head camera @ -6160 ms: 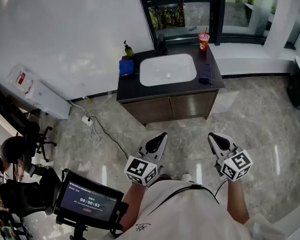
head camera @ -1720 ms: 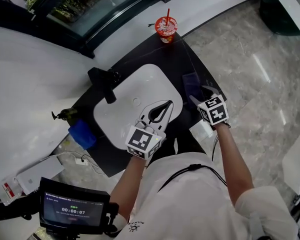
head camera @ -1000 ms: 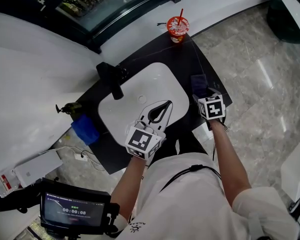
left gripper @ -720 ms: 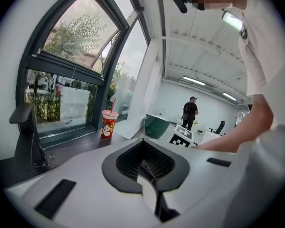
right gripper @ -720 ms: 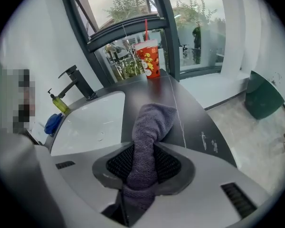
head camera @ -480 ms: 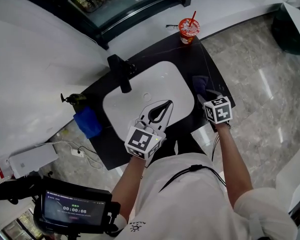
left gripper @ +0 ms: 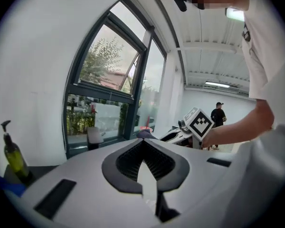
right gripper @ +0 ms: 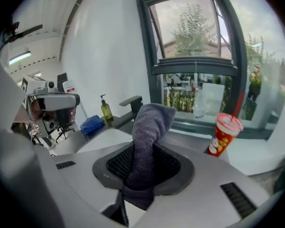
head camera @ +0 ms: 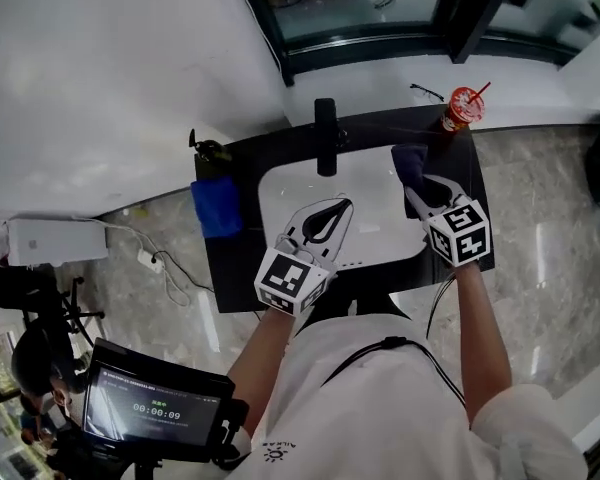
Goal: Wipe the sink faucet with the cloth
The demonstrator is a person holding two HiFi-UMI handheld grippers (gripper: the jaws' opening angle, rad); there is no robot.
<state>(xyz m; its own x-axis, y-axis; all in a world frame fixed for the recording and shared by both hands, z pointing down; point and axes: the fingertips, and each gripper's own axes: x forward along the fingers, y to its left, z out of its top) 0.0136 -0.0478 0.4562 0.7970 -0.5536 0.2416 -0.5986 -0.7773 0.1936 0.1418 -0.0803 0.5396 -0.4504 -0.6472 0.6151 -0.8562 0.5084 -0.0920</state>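
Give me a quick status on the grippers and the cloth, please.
Right gripper just closed, shut on cloth. Left gripper shut, empty. Faucet not yet touched; nothing between it and the cloth.

We counted two grippers, a left gripper (head camera: pixel 346 204) and a right gripper (head camera: pixel 417 185). We saw one purple cloth (head camera: pixel 409 158), one black faucet (head camera: pixel 325 133), one white sink (head camera: pixel 370 193), one red cup (head camera: pixel 462 106) with one straw (head camera: pixel 477 91), one soap bottle (head camera: pixel 208 151), one blue pad (head camera: pixel 217 206), one white box (head camera: pixel 55 240), one power strip (head camera: pixel 145 260), one screen (head camera: pixel 152 408) and one distant person (left gripper: pixel 219 114).
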